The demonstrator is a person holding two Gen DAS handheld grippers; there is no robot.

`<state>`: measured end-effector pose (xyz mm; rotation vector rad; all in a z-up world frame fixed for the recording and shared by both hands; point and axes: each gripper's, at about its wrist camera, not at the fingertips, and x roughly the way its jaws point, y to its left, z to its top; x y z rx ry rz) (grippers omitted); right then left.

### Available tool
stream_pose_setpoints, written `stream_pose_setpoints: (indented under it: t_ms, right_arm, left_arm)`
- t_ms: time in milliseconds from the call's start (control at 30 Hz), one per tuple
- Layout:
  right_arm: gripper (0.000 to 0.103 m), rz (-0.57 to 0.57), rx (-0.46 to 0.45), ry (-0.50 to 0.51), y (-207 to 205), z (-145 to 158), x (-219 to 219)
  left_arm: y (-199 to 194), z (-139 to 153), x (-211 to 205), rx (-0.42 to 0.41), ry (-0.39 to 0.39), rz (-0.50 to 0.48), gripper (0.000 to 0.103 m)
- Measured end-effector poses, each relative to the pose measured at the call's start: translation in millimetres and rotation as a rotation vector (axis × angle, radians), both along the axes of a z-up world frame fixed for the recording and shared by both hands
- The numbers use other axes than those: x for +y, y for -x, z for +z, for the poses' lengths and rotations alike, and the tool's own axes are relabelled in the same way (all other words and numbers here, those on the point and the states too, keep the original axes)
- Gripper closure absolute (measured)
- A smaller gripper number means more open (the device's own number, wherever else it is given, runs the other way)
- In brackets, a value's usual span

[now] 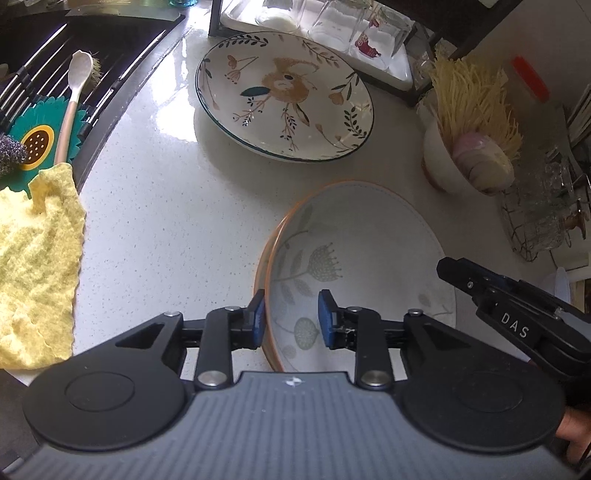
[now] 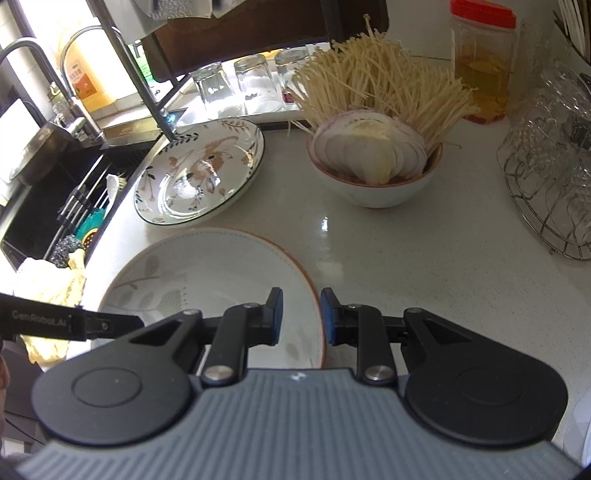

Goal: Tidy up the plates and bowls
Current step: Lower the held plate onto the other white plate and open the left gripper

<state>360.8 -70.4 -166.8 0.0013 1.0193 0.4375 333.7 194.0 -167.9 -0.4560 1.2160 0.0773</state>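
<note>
While a yellow cloth (image 1: 35, 266) fills the left edge of the left wrist view, draped over the worktop (image 1: 155, 229) beside the dark sink (image 1: 92, 48), a white spoon (image 1: 74, 99) lies on the sink rack above a teal sunflower mat (image 1: 40, 144). At upper centre sits the bear-patterned plate (image 1: 284, 96), flat on the worktop, in front of a tray of upturned glasses (image 1: 332, 22). Below it, lower centre, lies the orange-rimmed plate (image 1: 369, 251) with a pale leaf print. The left gripper (image 1: 291, 317) has its fingers moderately apart, straddling that plate's left rim: one blue pad outside, the other inside, neither clearly pressing it. Toward the right, a white bowl (image 1: 439, 166) holds enoki mushrooms and sliced onion, and the right gripper (image 1: 517, 314) enters from the lower right edge at the plate's far side.

Seen from the right wrist view, the left gripper (image 2: 92, 325) reaches in at the lower left over the orange-rimmed plate (image 2: 221, 266). The bear-patterned plate (image 2: 199, 173) lies at centre left near the sink (image 2: 44, 199). At lower centre the right gripper (image 2: 301, 317) holds its fingers partly open across the plate's right rim, with a gap showing on both sides. The bowl (image 2: 376, 192) stands upper right of centre, a red-lidded jar (image 2: 480, 62) behind it, a wire basket of glassware (image 2: 554, 166) at the right edge.
</note>
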Motion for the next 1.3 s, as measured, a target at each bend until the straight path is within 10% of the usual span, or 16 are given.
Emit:
stream_pose_setpoints:
  t_ms: [633, 733, 867, 1300]
  right_arm:
    - [0.075, -0.065, -0.022, -0.047, 11.3, 13.1, -18.5]
    - [0.043, -0.087, -0.013, -0.064, 13.3, 10.2, -24.6]
    - [0.044, -0.085, 0.04, -0.089, 15.4, 1.0, -27.2]
    - [0.086, -0.056, 0.078, -0.056, 19.9, -12.5, -22.6]
  left_arm:
    - [18.4, 7.4, -0.9, -0.04, -0.048, 0.007, 0.059]
    - [18.4, 2.3, -1.7, -0.037, -0.047, 0.01, 0.059]
    - [19.0, -5.4, -2.4, -0.032, -0.037, 0.017, 0.059]
    - [25.9, -11.6, -4.1, -0.047, -0.049, 0.054, 0.08]
